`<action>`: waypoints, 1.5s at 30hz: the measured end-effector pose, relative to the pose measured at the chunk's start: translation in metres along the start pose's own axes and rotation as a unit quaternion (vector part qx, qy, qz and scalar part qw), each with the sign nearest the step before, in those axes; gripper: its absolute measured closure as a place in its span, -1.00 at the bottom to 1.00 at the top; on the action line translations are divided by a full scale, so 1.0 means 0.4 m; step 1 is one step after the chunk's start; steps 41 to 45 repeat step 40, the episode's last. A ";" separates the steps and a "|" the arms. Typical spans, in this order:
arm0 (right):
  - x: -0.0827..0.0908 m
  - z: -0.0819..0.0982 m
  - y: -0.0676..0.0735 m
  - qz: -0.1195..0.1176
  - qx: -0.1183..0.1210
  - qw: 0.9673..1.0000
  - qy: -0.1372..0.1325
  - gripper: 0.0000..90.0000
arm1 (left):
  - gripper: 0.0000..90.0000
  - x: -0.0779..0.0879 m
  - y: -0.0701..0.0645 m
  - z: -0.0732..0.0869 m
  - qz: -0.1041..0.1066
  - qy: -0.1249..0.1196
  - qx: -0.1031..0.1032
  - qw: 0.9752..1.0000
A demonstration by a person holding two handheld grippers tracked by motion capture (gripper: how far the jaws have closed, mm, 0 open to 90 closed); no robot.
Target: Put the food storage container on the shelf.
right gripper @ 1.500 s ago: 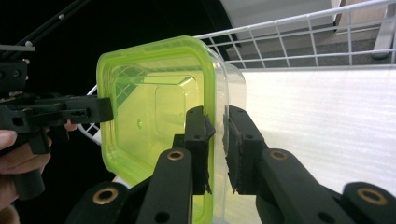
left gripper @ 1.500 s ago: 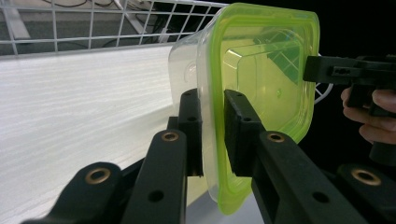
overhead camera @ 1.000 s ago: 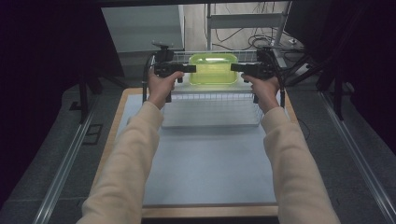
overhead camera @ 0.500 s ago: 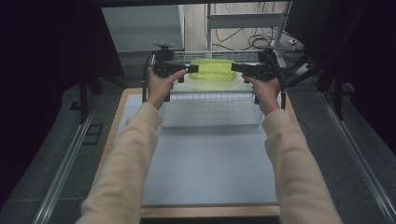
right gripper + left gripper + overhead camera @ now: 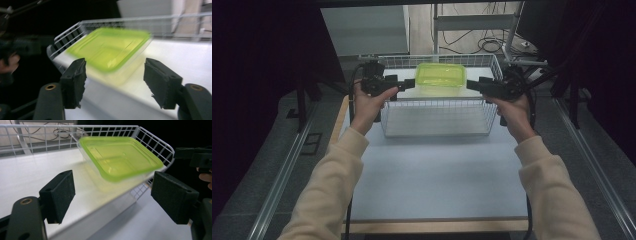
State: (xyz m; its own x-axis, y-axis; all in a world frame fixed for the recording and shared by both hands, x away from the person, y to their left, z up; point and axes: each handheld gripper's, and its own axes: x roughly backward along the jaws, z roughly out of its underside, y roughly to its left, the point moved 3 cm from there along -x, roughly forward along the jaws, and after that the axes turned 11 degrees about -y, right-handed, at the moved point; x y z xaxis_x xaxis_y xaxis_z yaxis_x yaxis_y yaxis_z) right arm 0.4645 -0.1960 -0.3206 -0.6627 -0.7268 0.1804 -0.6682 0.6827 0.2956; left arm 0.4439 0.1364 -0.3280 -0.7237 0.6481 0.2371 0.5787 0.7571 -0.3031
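Green-lidded container set down inside the wire basket at the far edge of the bench, toward the basket's far wall and roughly midway between its two sides; seems to rest on the white liner, though one end looks slightly raised in the left gripper view, so seating not certain.

Left claw just off the container's left end, jaws parted and nothing between the pads, having just been opening; right claw just off the right end, likewise spread and clear of the lid, jaws also just been opening.

Step in hand judged as release and withdrawal after placing; to do well: keep both claws spread until fully clear of the lid's rim; draw each straight outward along its own line, away from the container, not across it; lift over the basket's side wires rather than dragging through them, since snagging a wire could shift the basket or tip the container; check that the container sits flat before leaving; watch the trailing cables near the basket's corners.
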 end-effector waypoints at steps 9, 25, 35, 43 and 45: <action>0.099 0.148 0.053 -0.050 0.041 0.998 0.026 -0.31 | -0.57 0.094 -0.064 0.160 0.036 0.004 -0.009 0.999; 0.212 0.433 0.069 -0.084 0.032 0.994 0.060 -0.37 | -0.56 0.150 -0.108 0.459 0.084 0.059 -0.002 0.995; 0.205 0.473 0.077 -0.077 0.049 0.993 0.069 -0.38 | -0.55 0.160 -0.094 0.484 0.081 0.061 0.006 0.995; 0.220 0.490 0.066 -0.055 0.074 0.995 0.038 -0.43 | -0.52 0.157 -0.077 0.512 0.058 0.062 -0.003 0.996; 0.220 0.490 0.066 -0.055 0.074 0.995 0.038 -0.43 | -0.52 0.157 -0.077 0.512 0.058 0.062 -0.003 0.996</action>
